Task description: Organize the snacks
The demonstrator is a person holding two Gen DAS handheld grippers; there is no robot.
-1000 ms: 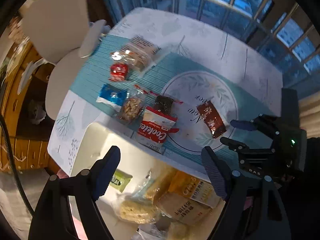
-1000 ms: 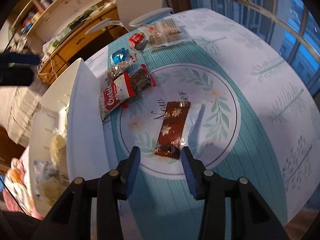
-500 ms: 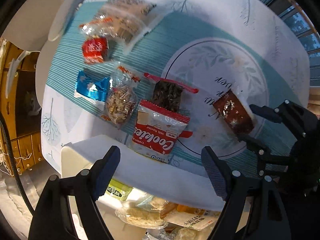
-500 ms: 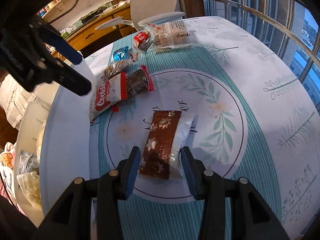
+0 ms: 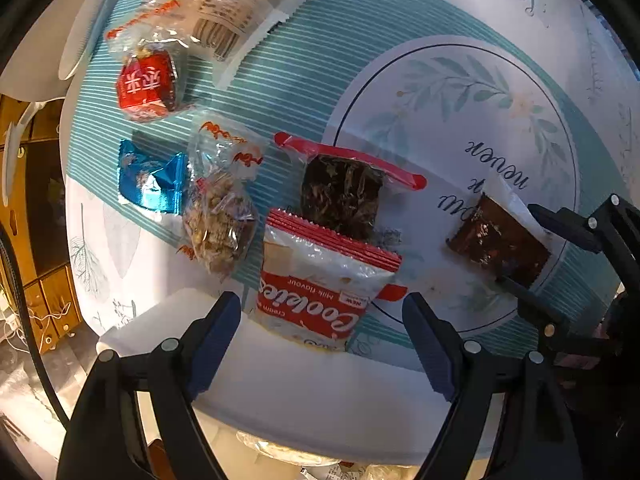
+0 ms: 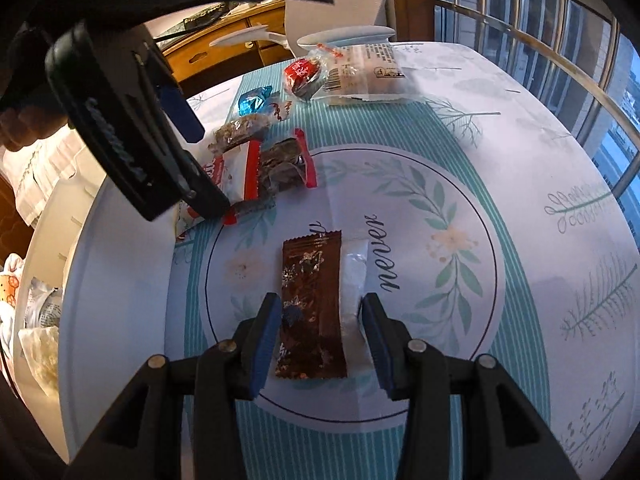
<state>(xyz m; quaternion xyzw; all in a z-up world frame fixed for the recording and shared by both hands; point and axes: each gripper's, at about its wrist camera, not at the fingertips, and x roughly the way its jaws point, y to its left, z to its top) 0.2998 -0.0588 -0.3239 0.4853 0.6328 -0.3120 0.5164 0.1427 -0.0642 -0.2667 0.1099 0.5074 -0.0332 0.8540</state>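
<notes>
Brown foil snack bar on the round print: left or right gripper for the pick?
Right. The right gripper is open and straddles the brown foil snack bar. The left gripper, open, sits by the red-and-white Cookies packet.

Black gripper (image 6: 320, 326), blue pads (image 6: 266, 330), silver screws.

Patterned tablecloth (image 6: 520, 168), window bars (image 6: 532, 12)

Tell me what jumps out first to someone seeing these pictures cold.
The right gripper, jaws open on either side of a brown foil snack packet that lies flat on the tablecloth's leaf-ringed circle. Next, the red-and-white Cookies packet between the open jaws of the left gripper, at the white bin's rim. Behind it sit a blue foil packet and a red-wrapped snack.
</notes>
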